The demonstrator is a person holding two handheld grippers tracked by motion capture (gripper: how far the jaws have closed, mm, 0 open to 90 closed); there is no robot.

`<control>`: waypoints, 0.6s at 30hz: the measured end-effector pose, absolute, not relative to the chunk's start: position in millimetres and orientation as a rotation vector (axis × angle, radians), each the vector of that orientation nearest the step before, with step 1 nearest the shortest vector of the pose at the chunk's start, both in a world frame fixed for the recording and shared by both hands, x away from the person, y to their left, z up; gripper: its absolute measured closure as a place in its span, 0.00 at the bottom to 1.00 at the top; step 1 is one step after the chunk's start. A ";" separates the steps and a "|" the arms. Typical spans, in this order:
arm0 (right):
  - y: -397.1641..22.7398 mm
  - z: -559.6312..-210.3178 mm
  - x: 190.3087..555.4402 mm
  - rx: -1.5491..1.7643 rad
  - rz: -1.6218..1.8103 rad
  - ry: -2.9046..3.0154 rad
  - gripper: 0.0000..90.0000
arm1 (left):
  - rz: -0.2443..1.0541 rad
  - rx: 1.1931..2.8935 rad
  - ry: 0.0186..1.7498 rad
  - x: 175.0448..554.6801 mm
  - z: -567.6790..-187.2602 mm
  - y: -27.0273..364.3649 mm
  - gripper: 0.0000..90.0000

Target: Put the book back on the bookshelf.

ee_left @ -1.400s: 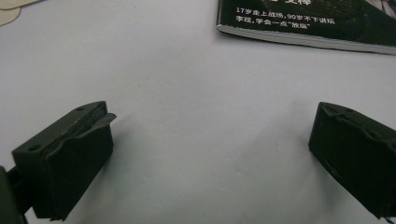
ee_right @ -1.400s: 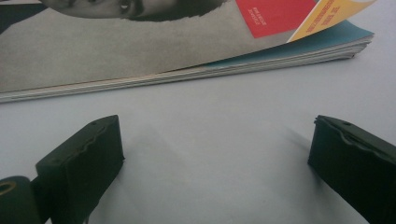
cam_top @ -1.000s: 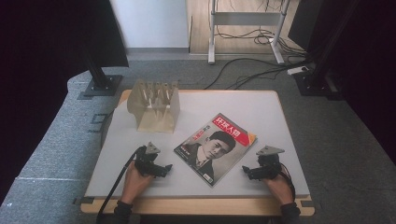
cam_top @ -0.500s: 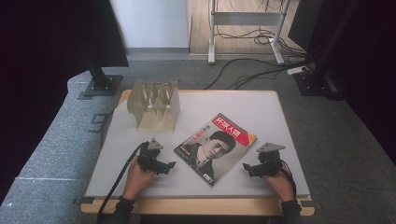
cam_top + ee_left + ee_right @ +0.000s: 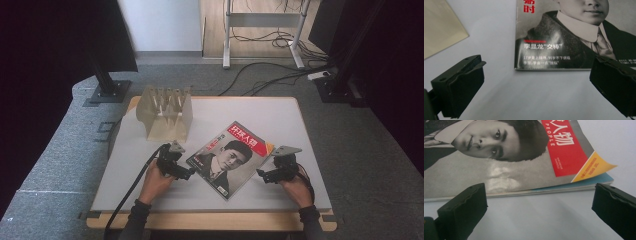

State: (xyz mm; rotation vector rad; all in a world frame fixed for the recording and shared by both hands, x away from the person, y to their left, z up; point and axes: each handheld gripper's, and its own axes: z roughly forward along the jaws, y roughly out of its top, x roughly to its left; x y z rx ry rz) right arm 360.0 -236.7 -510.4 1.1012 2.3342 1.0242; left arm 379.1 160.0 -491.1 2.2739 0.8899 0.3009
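A magazine (image 5: pixel 231 157) with a black-and-white portrait cover and a red title block lies askew on the white table (image 5: pixel 280 115). My left gripper (image 5: pixel 189 174) sits just off its left edge, jaws wide open and empty, the magazine's (image 5: pixel 571 37) edge lying just ahead of the jaws. My right gripper (image 5: pixel 261 174) stands just off its right edge, open too, facing the magazine's (image 5: pixel 511 157) page edge and its curled yellow corner. Neither gripper touches the magazine.
A beige wooden slotted rack (image 5: pixel 165 112) stands at the table's back left; its side (image 5: pixel 439 27) shows at the left gripper view's upper left. Cables and stand feet lie on the floor beyond the table. A black cable (image 5: pixel 127 195) trails from my left gripper.
My left gripper has slid right, closer to the magazine's left edge. My right gripper has edged slightly toward the magazine's right edge. The magazine has not moved.
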 end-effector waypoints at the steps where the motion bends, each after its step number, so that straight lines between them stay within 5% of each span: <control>1: -236.2 -509.5 361.1 1.098 1.023 2.335 0.00 | 0.294 2.273 0.892 380.7 -490.4 158.7 0.00; 18: -224.4 -494.8 394.9 1.034 1.000 2.342 0.00 | 0.294 2.301 0.832 403.7 -481.2 134.3 0.00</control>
